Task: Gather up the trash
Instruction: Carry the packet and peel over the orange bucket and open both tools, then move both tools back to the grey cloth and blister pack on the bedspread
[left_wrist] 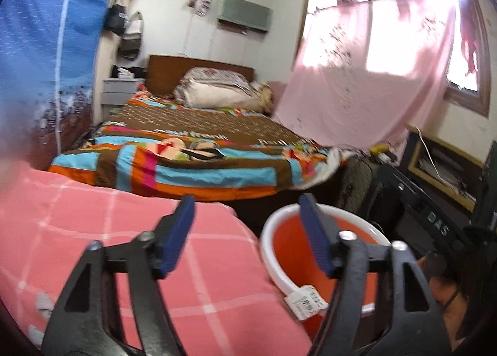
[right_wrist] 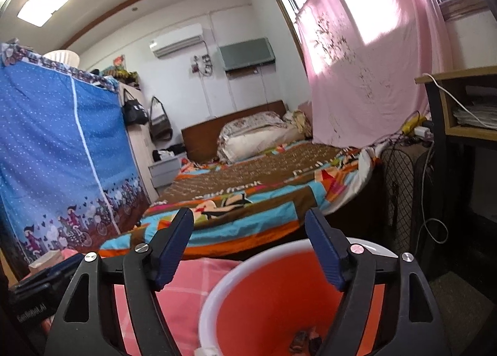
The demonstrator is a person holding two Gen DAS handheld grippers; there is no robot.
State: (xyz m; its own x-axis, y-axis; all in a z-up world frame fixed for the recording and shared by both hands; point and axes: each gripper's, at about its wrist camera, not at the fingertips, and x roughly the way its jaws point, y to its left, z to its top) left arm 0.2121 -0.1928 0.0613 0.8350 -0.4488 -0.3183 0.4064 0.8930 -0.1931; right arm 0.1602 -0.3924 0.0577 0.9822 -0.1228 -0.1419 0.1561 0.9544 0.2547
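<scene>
Trash (right_wrist: 306, 340) in bin (right_wrist: 217, 303), below open right hand-held gripper (right_wrist: 248, 231)

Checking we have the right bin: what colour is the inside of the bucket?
Orange inside, with a white rim: the bucket shows best in the right wrist view.

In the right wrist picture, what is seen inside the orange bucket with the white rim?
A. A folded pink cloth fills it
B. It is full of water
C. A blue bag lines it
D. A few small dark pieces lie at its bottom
D: in the right wrist view, small dark pieces lie at the bottom of the orange bucket; no water, cloth or bag shows inside it.
</scene>
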